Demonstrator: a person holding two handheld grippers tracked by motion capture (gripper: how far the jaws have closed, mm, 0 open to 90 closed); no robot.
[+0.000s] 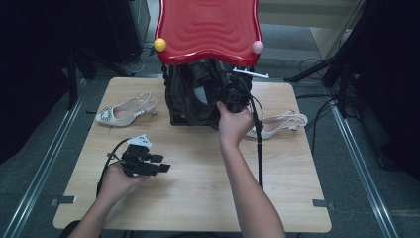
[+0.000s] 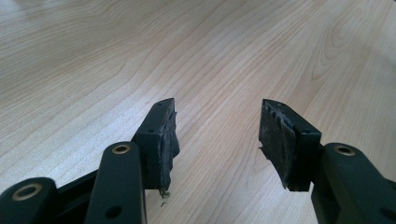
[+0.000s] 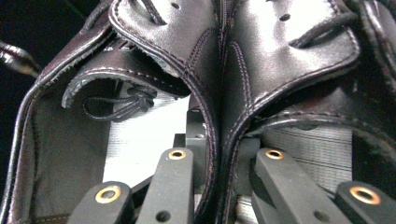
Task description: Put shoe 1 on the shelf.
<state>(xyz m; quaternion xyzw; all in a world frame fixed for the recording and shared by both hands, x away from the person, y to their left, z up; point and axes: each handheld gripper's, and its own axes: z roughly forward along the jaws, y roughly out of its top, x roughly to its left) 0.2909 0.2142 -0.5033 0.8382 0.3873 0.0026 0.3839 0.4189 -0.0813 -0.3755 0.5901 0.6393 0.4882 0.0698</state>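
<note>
Right gripper [image 3: 219, 154] is pinched on the black leather shoes [image 3: 219, 70]: one jaw sits inside each shoe, and the two touching inner walls are clamped between them, laces and tongues just ahead of the tips. In the high view that same right gripper [image 1: 233, 96] is buried in the pair [image 1: 198, 94], which stands at the far middle of the wooden table [image 1: 198, 198], directly under a red wavy-edged seat [image 1: 208, 27] with a yellow ball [image 1: 160, 44] and a pink ball [image 1: 257, 47] at its front corners. Left gripper [image 2: 217, 135] is spread wide, holding nothing, pads worn and frayed, bare wood grain under and ahead of it; from above the left gripper [image 1: 158, 166] lies low over the near-left part of the top, well apart from the shoes. A cream slingback heel [image 1: 126, 111] lies beyond it toward the far-left; another pale heel [image 1: 280, 124] lies just right of the right hand [image 1: 234, 124]. Around the table: grey floor, metal rails either side, loose cables, dark stands.
</note>
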